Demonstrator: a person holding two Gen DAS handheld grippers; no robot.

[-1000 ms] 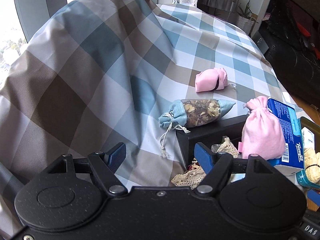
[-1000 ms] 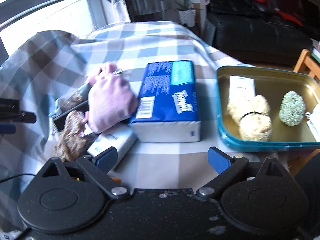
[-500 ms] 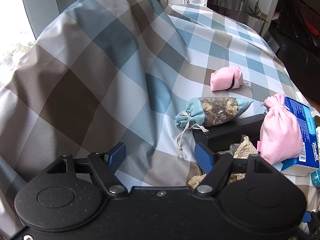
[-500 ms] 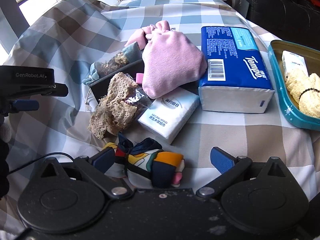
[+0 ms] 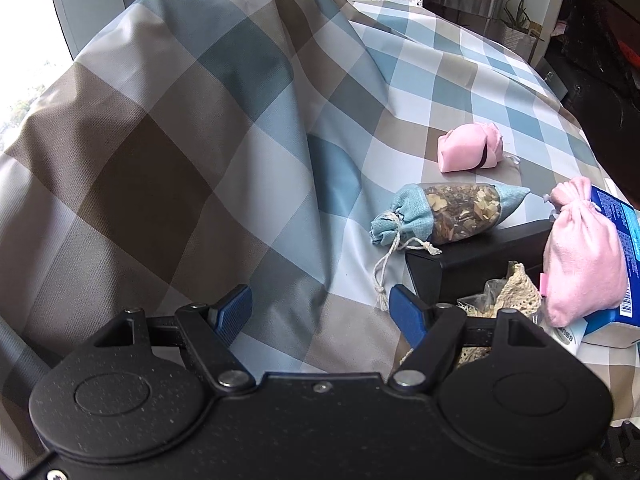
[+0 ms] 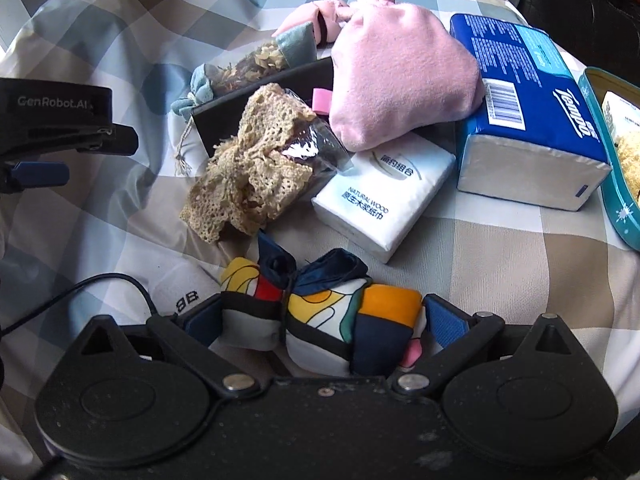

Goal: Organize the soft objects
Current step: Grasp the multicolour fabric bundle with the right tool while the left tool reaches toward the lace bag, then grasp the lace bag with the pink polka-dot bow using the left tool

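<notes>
Since a half-second ago the right gripper (image 6: 320, 316) has been dropping over the scarf (image 6: 320, 312), which now sits between its spread jaws. At twelve o'clock, the lace (image 6: 252, 168). The left gripper (image 5: 320, 308) is hanging spread, empty. Pickup step, likely; next calls for closing.

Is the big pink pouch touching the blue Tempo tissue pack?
Touching. In the right wrist view the pink pouch leans against the Tempo tissue pack, its right side overlapping the pack's edge with no gap.

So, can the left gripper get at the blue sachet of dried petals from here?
Probably yes: the left gripper is open and empty, and only bare tablecloth lies before the sachet, which leans on the black box.
</notes>
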